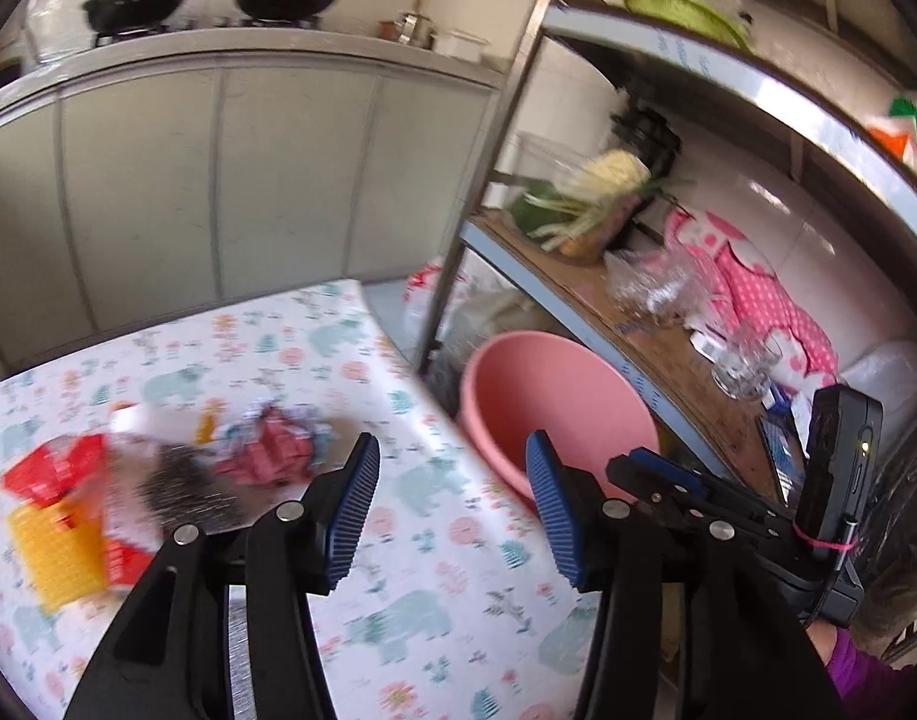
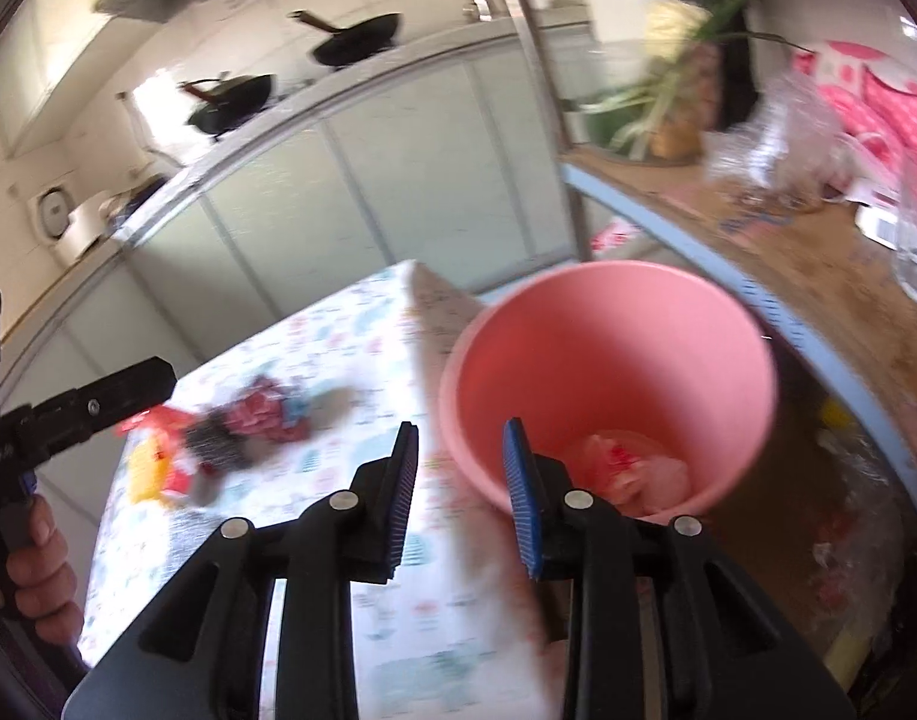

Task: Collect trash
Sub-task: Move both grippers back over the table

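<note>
A pink bin [image 2: 608,348] stands off the table's right edge; crumpled pinkish-white trash [image 2: 629,462] lies at its bottom. The bin also shows in the left wrist view [image 1: 554,402]. On the patterned tablecloth [image 1: 398,570] lie a crumpled red wrapper [image 1: 272,450], a dark scrubber-like piece [image 1: 182,486] and a red and yellow package [image 1: 56,516]. My left gripper [image 1: 452,480] is open and empty, to the right of the trash pile. My right gripper [image 2: 461,480] is open and empty, at the bin's near rim; its body shows in the left wrist view [image 1: 698,492].
A metal shelf rack [image 1: 668,324] stands right of the bin, holding vegetables [image 1: 590,192], plastic bags, a glass [image 1: 746,360] and pink cloth. A kitchen counter [image 1: 248,42] with two woks runs behind the table. The left gripper's body shows at the left of the right wrist view [image 2: 86,408].
</note>
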A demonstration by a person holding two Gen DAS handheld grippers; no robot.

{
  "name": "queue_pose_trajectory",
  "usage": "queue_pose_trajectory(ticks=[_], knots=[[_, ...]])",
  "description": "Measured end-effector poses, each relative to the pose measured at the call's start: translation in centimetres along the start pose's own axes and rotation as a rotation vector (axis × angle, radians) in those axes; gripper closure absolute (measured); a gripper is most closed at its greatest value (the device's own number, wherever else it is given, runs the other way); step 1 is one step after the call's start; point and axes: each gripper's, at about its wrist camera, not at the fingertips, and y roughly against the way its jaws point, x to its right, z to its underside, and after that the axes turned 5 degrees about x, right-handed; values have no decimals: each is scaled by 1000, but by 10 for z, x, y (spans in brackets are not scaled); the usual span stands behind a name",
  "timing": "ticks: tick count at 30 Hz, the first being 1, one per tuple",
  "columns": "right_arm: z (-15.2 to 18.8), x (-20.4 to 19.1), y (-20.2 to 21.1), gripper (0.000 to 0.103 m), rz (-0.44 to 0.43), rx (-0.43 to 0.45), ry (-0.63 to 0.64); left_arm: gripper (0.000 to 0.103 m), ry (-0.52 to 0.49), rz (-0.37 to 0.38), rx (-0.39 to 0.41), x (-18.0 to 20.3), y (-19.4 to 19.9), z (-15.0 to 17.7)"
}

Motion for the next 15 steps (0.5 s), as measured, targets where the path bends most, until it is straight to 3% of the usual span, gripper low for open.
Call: queue_pose_trajectory(ticks=[7, 15], knots=[[16, -46, -13, 73, -120, -67, 56, 49, 105, -171, 73, -63, 74, 15], [35, -89, -26, 73, -239, -123, 150, 49, 167, -313, 40, -109, 106, 56]])
